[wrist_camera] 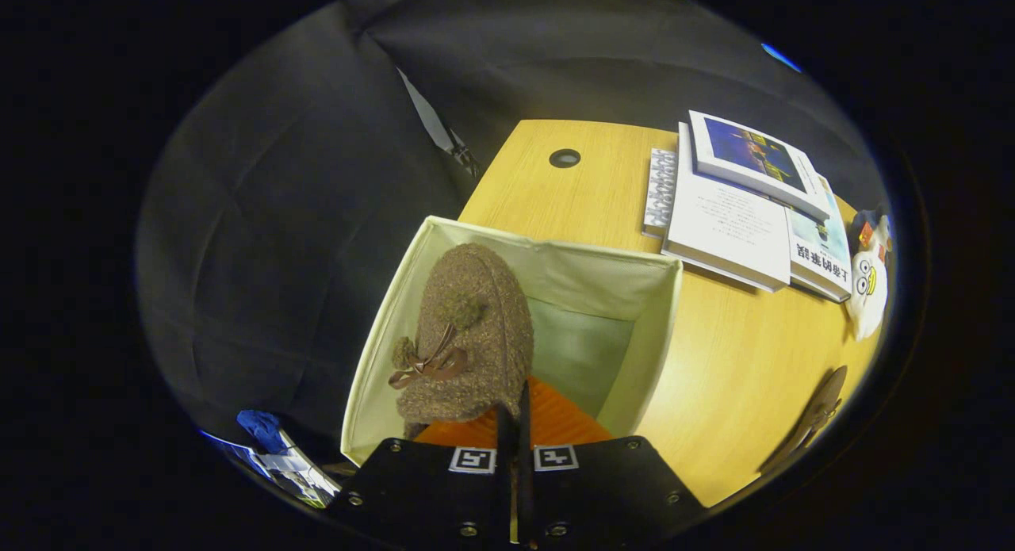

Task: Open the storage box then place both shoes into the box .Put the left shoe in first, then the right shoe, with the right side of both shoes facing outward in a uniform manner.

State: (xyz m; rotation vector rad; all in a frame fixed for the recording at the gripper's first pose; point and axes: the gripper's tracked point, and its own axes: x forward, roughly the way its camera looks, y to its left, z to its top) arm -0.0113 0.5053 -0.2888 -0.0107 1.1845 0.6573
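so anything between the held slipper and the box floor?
Nothing visible. The gripper is shut on the brown slipper, which hangs over the open box; the box floor beside it looks bare.

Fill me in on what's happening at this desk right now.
The hand-held gripper is pinched shut on the orange lining of a brown fuzzy slipper, holding it toe-forward over the open cream storage box on the wooden desk. The box's green floor looks bare beside it. The second slipper lies on the desk beyond the box, near a stack of books.
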